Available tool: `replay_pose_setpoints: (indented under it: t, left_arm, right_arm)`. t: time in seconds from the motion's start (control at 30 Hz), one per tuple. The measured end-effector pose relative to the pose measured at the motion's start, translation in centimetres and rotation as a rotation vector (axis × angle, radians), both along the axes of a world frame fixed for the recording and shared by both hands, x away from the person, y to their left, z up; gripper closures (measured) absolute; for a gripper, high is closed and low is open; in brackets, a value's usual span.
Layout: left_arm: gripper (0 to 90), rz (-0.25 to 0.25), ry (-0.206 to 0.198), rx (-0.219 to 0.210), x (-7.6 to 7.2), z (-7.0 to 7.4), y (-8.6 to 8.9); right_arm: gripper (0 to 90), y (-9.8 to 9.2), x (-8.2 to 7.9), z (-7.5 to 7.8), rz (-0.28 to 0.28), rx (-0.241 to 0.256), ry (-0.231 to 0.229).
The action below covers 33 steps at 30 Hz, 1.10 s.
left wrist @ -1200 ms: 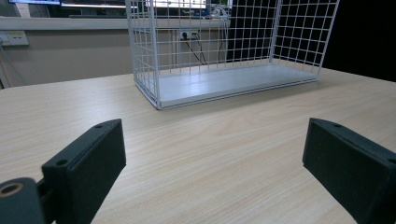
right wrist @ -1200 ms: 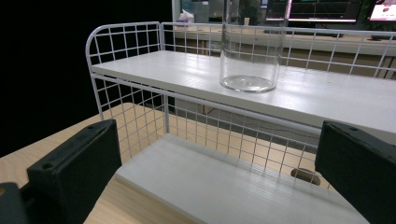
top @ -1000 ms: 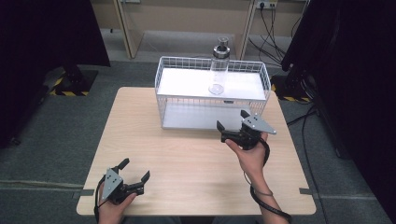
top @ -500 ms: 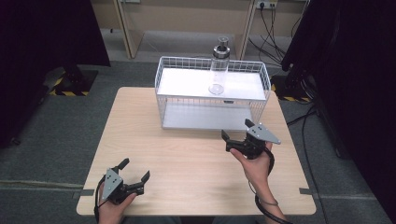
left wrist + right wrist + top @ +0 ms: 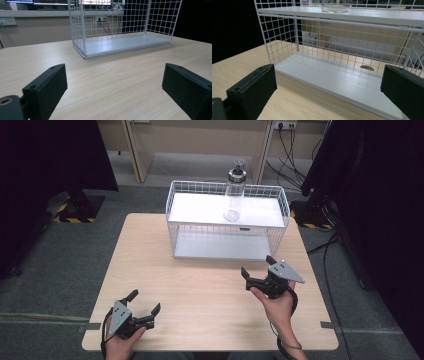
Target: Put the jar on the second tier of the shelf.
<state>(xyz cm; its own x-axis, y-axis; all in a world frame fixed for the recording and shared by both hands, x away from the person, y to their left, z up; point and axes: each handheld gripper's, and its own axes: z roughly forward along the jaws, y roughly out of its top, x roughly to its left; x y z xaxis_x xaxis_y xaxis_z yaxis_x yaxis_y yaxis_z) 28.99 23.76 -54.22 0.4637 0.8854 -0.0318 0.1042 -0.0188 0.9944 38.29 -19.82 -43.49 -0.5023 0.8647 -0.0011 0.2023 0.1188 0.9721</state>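
Observation:
A clear bottle with a silver cap stands upright on the top shelf of a white wire rack at the table's far side; its base shows at the top of the right gripper view. My right gripper is open, held just in front of the rack's lower shelf, nothing between its jaws. My left gripper rests open near the table's front left, facing the rack from a distance, with bare tabletop between its jaws.
The light wooden table has free surface between the two grippers. Dark curtains hang on both sides, and cables run along the floor behind the rack. Grey carpet surrounds the table.
My right gripper has drawn back from the rack toward the person and lowered over the table. The left gripper has stayed put.

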Motion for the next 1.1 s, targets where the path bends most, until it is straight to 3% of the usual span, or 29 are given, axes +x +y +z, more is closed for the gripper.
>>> replay_pose_setpoints:
  t: [1.1]
  left_arm:
    - [5.3, 0.004, -0.001, 0.002, 0.0, 0.0, 0.0]
  right_arm:
    - [0.6, -3.7, -3.3, -3.6, -0.065, -0.008, 0.054]
